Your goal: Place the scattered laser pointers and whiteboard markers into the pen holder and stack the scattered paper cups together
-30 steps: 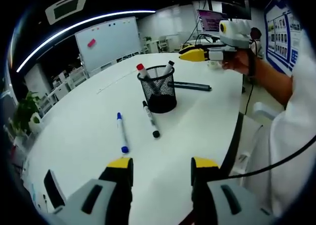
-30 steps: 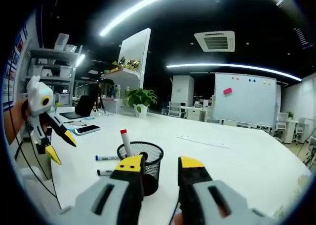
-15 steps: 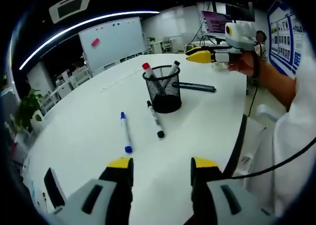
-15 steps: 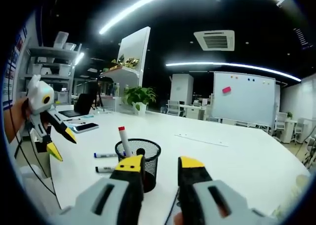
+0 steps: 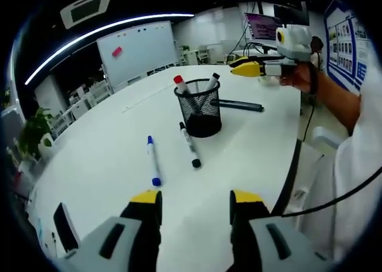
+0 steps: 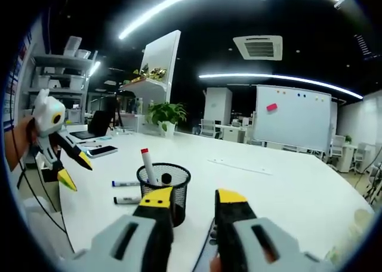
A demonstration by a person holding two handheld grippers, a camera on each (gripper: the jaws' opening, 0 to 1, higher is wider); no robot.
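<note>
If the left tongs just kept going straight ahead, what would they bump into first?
Probably the bare white table. The left tongs, open and empty, point between the blue marker and the black marker; the mesh pen holder lies farther on. Depth is uncertain.

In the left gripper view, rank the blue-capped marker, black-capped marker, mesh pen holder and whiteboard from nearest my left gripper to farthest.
1. Blue-capped marker, left of centre; black-capped marker beside it, too close to call.
2. Mesh pen holder, behind them.
3. Whiteboard, far back.
</note>
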